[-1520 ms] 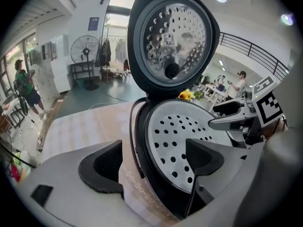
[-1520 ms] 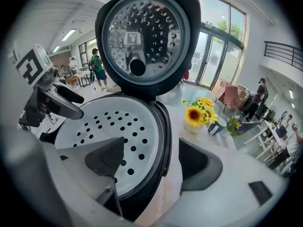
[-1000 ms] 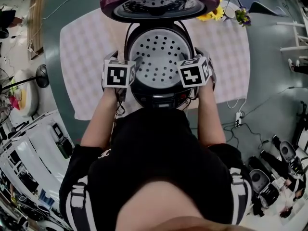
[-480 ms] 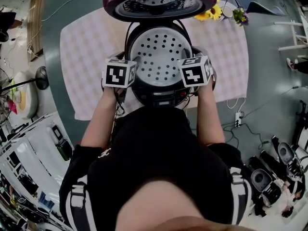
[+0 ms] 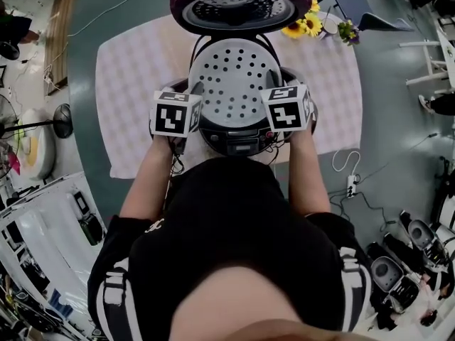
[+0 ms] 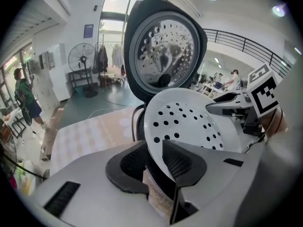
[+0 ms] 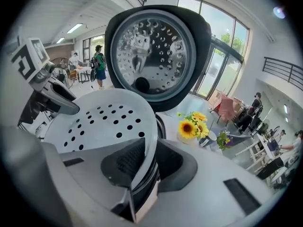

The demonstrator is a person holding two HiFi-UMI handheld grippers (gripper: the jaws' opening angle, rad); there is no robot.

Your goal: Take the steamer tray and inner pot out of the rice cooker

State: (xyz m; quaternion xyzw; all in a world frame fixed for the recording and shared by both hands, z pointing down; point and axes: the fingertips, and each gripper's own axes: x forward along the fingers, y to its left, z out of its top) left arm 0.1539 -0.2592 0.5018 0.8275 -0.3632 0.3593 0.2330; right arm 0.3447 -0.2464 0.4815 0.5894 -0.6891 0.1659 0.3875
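Observation:
The white perforated steamer tray (image 5: 234, 77) hangs tilted just above the black rice cooker (image 5: 238, 139), whose purple lid (image 5: 242, 2) stands open behind it. My left gripper (image 5: 197, 96) has just been closing and is shut on the tray's left rim (image 6: 154, 141). My right gripper (image 5: 271, 96) has also just closed and is shut on the right rim (image 7: 149, 136). Each gripper view shows the tray (image 6: 189, 122) (image 7: 104, 122) with the other gripper (image 6: 236, 105) (image 7: 52, 96) across it. The tray hides the inner pot.
The cooker stands on a checked cloth (image 5: 135, 69) over the table. A vase of sunflowers (image 5: 306, 23) is at the back right. The cooker's black carry handle (image 5: 190, 55) arches up round the tray. A cable and power strip (image 5: 352, 180) lie on the floor.
Both grippers closed on the tray's rim and rose together. The tray has come up out of the cooker and looks larger and nearer.

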